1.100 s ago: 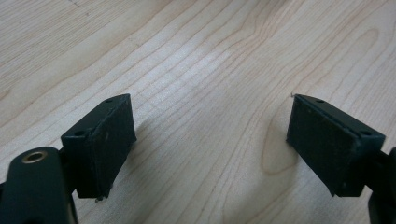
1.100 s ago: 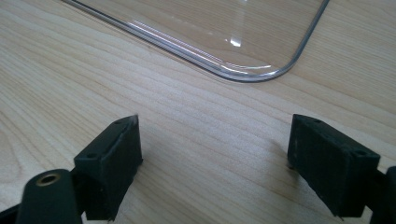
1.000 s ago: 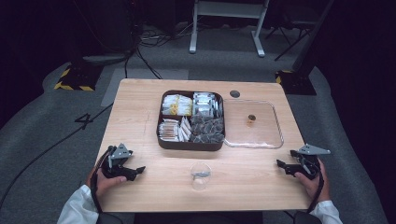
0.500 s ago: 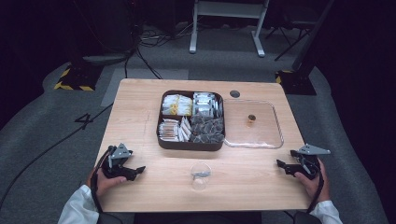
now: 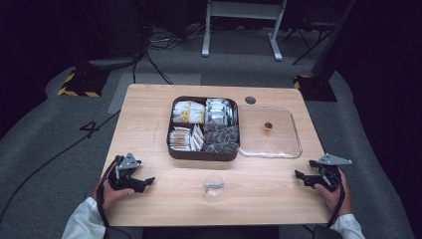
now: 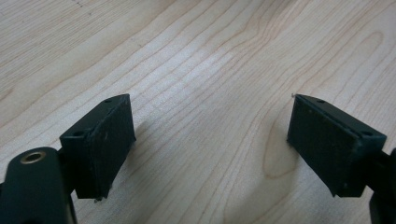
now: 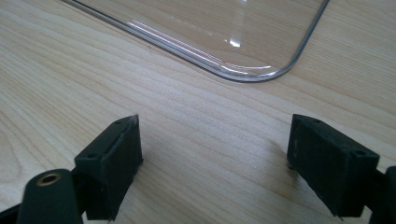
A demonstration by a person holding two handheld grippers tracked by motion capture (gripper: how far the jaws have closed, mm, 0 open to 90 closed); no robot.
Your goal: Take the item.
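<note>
A dark compartment box with several packets and tea bags sits at the middle of the wooden table. Its clear lid with a small knob lies flat to the right of it. A small clear glass cup stands near the front edge. My left gripper rests at the front left, open, with bare wood between its jaws. At the front right my right gripper is open too, and the lid's rounded corner lies just beyond its jaws.
A round cable hole is at the table's back right. Cables, a hazard-striped base and a white stand's legs are on the grey floor behind the table.
</note>
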